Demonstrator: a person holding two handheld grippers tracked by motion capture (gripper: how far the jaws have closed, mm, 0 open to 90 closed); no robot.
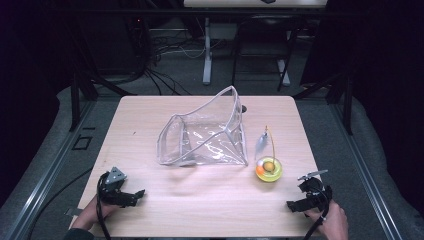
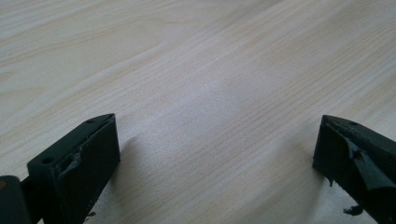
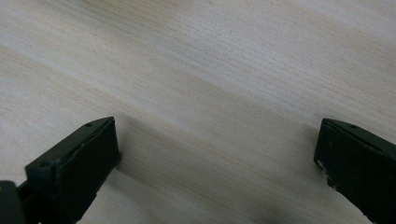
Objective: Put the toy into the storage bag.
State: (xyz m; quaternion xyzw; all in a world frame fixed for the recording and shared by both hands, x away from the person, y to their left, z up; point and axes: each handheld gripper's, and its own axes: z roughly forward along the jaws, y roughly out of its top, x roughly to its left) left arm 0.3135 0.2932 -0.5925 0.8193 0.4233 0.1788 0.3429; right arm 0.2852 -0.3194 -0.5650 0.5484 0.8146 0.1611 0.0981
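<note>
From above, one clear plastic bag [image 1: 205, 132] stands mid-table [image 1: 150, 215], one yellow bowl [image 1: 269, 169] just right of it, near the right claw [image 1: 296, 205]; left claw [image 1: 134, 195] opposite. Both gripper views: two jaws spread apart over bare wood.

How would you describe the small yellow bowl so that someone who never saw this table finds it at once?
Start from the light wooden table and the big clear plastic bag in its middle. At the bag's right corner sits the small yellow bowl. It is the one bright thing there, with an orange ball inside and a thin stick carrying a pale feather rising from it.
</note>
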